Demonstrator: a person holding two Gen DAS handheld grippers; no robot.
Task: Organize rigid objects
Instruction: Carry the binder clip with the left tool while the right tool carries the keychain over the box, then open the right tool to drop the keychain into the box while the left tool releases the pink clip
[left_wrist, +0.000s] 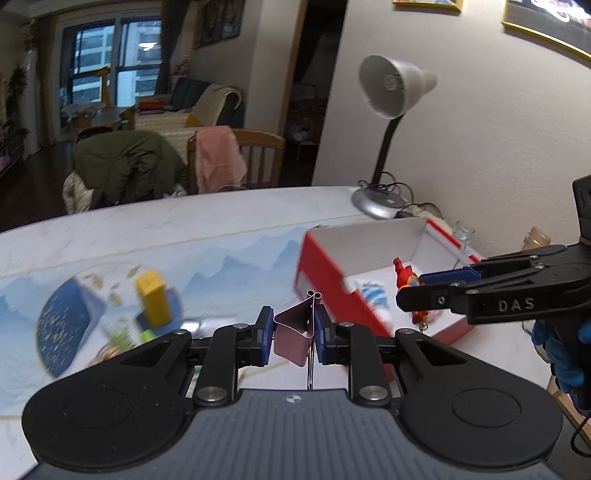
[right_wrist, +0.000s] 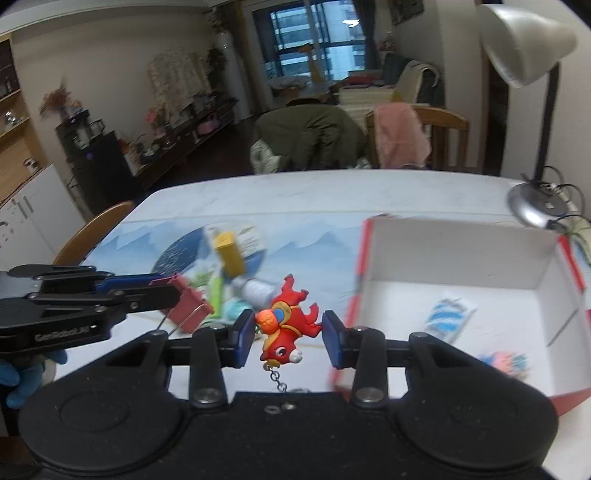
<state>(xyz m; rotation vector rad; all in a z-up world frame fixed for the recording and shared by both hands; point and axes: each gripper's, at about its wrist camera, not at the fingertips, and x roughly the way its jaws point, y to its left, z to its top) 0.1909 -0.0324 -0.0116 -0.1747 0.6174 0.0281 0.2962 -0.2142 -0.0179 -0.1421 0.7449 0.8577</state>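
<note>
the left gripper (left_wrist: 293, 334) has its blue pads clamped on a dark pink binder clip (left_wrist: 295, 334), a folded metal wedge with its two wire handles rising to small loops at the top and running down below the jaws. the clip hangs in the air above the table (left_wrist: 184, 229). the right gripper (right_wrist: 289, 334) pinches a red toy keychain (right_wrist: 286, 325) between its pads: a glossy red cartoon animal with an orange and blue patch, a white snout, and a short silver chain dangling from its lower end. it too is held clear of the table, just left of the red box (right_wrist: 461, 251), which has white inner walls and sits open at the table's right end.

inside the box lie a blue-and-white striped item (right_wrist: 448, 319) and a pink-and-blue one (right_wrist: 504, 363), both too blurred to name. on the round blue mat (left_wrist: 62, 321) a yellow box (left_wrist: 153, 295) stands among a smeared heap of green and pale things that cannot be told apart. a blue-gloved hand (left_wrist: 565, 354) shows only in part at the frame edge.
</note>
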